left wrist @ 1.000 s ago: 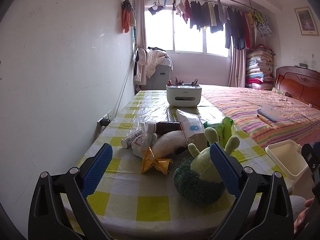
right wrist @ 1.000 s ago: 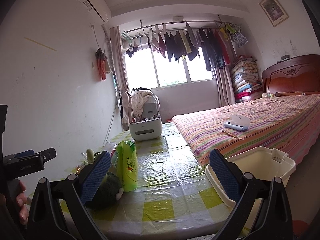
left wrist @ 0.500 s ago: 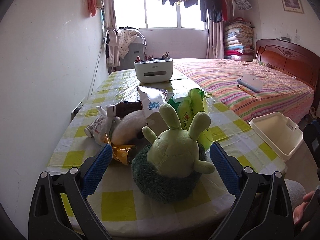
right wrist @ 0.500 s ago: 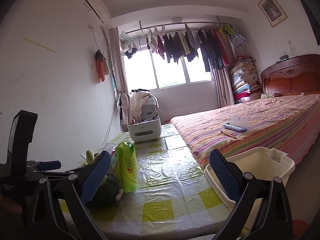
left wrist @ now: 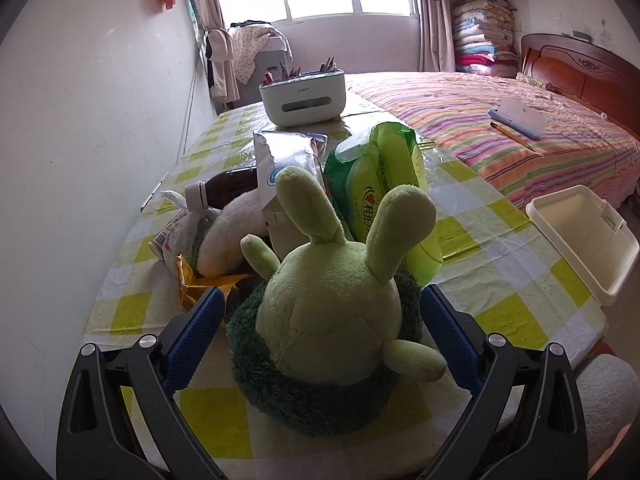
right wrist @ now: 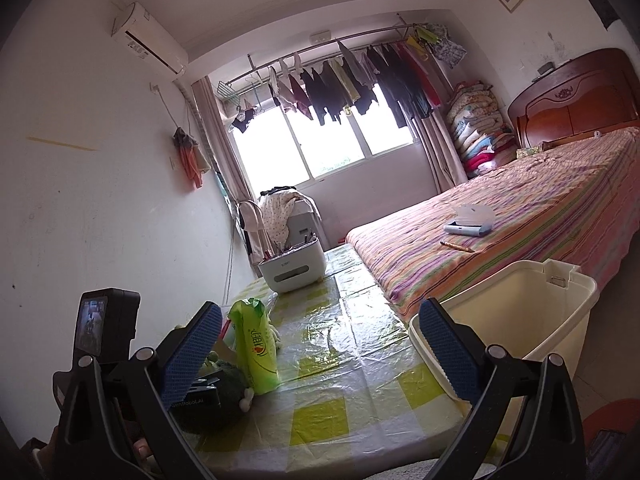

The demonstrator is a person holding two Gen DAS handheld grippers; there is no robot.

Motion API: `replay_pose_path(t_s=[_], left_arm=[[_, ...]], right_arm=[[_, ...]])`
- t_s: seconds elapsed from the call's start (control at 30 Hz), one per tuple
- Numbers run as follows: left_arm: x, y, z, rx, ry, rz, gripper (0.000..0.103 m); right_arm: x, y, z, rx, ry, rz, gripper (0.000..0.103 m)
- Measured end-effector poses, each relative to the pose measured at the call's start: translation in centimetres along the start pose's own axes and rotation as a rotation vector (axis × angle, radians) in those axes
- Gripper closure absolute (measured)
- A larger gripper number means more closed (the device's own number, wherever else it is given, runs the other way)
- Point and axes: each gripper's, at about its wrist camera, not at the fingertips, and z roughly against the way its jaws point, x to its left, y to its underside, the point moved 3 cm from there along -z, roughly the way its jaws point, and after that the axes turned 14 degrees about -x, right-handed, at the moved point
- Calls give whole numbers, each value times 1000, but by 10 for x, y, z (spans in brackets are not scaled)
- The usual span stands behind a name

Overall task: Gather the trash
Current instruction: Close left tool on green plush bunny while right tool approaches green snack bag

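Straddling green plush toy point(left wrist: 328, 320) at bench point(left wrist: 500, 280) near edge: left tool point(left wrist: 320, 320), spread. Right tool point(right wrist: 320, 350), spread, empty. White bin point(right wrist: 540, 320) at bench's right edge.

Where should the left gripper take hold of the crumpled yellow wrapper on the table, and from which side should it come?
Probably the raised crumpled fold at the near end of the yellow wrapper, coming from above and from the wall side. The green plush toy crowds its right side and a white plush lies behind it. The left gripper, open, now straddles the toy.
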Motion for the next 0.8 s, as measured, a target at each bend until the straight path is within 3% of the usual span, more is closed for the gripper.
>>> replay_pose_path(t_s=[0.57,0.8], left_arm=[[7,6,-11,30,18,56,7],[13,7,-10,22,26,101,16]], right_arm=[[20,10,-11,44,-1,101,7],[21,11,-12,47,4,106,7]])
